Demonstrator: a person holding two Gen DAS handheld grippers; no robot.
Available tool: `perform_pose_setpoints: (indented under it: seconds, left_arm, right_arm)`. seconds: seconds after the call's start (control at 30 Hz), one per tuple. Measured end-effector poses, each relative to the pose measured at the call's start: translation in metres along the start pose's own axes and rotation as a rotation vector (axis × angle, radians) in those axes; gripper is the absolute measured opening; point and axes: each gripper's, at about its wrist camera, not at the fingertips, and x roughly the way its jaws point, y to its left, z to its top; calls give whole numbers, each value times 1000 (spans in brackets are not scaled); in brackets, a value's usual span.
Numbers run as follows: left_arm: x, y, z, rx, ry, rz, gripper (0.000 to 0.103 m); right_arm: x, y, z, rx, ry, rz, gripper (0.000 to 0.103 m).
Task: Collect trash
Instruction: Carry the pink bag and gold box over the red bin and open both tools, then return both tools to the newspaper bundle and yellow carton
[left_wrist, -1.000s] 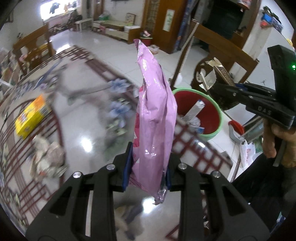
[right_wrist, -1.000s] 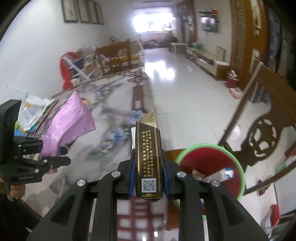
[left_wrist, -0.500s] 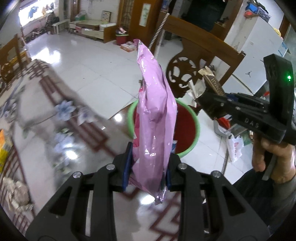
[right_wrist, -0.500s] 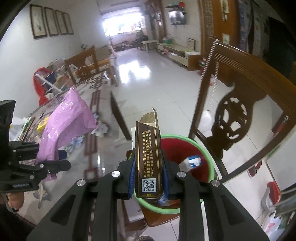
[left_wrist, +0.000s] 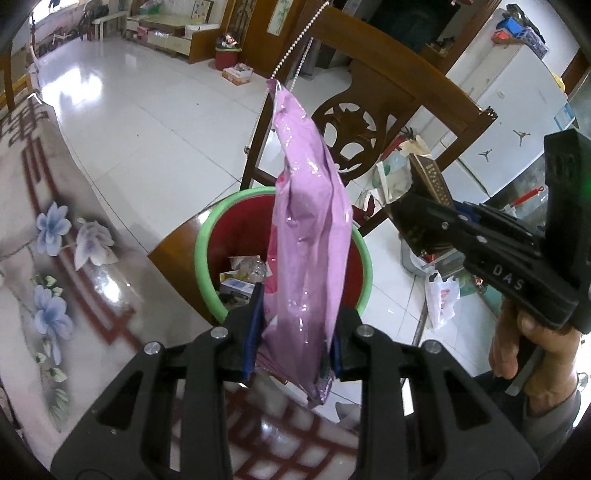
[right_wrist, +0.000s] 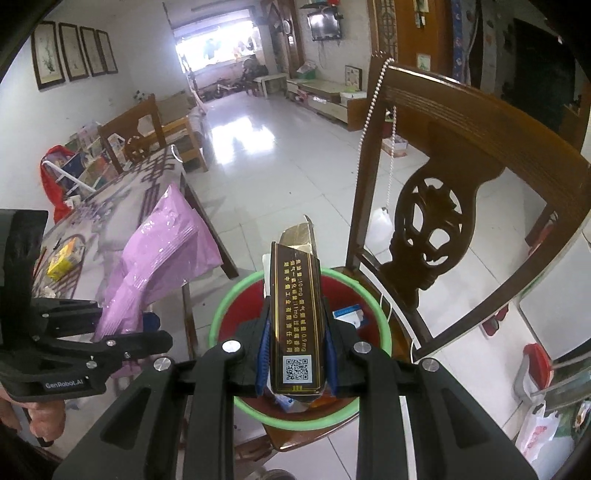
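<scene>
My left gripper (left_wrist: 291, 332) is shut on a pink plastic bag (left_wrist: 310, 229), held upright above the near rim of a red basin with a green rim (left_wrist: 207, 236) that sits on a wooden chair seat. The bag also shows in the right wrist view (right_wrist: 162, 258). My right gripper (right_wrist: 295, 350) is shut on a dark brown cigarette carton (right_wrist: 295, 310) and holds it over the same basin (right_wrist: 221, 314). The carton and right gripper show in the left wrist view (left_wrist: 428, 195), to the right of the basin. Several pieces of trash lie inside the basin.
The carved wooden chair back (right_wrist: 436, 206) rises behind the basin, with a bead string (right_wrist: 369, 110) hanging on it. The table with a floral cloth (left_wrist: 44, 258) lies to the left, with a yellow box (right_wrist: 62, 258) on it. White plastic bags (left_wrist: 439, 295) lie on the tiled floor.
Both grippers have swung from over the table toward the basin. The pink bag and the carton now hang above the basin, still gripped.
</scene>
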Motion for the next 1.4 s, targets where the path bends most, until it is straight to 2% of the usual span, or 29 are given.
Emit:
perform_pose_setpoints:
  seconds: [0.5, 0.53, 0.57, 0.6, 0.63, 0.73, 0.77, 0.8, 0.83, 0.9, 1.13, 1.3, 1.4]
  left_arm:
    - [29, -19, 16, 24, 33, 13, 32]
    - [31, -20, 18, 20, 34, 17, 38]
    - [32, -20, 18, 12, 37, 24, 52]
    - [33, -19, 18, 0, 39, 26, 60]
    - [33, -19, 17, -6, 38, 22, 68]
    - [28, -17, 13, -8, 29, 37, 71]
    - [25, -15, 11, -11, 27, 38, 75]
    - [21, -12, 8, -14, 21, 41, 78]
    - [18, -9, 6, -13, 16, 46, 84]
    - [10, -3, 0, -10, 7, 73, 87]
    - [-43, 40, -36, -71, -47, 137, 95]
    - [-98, 69, -75, -119, -125, 197, 97]
    - [-132, 93, -102, -159, -164, 268, 97]
  right_arm:
    - [17, -13, 2, 37, 39, -10, 23]
    - [18, -14, 2, 39, 39, -8, 24]
    - [19, -13, 2, 39, 45, -8, 29]
    - [21, -13, 1, 38, 57, -6, 45]
    - [23, -13, 0, 37, 66, -13, 54]
    - [25, -9, -1, 24, 70, -22, 63]
    - [24, -8, -1, 24, 67, -25, 73]
    - [23, -7, -1, 25, 58, -26, 80]
    - [21, -7, 0, 25, 50, -25, 83]
    - [19, -6, 1, 30, 38, -29, 87]
    - [12, 16, 5, 18, 11, -3, 92]
    - [2, 64, 9, -65, -24, 31, 94]
    - [-1, 100, 13, -118, -36, 65, 95]
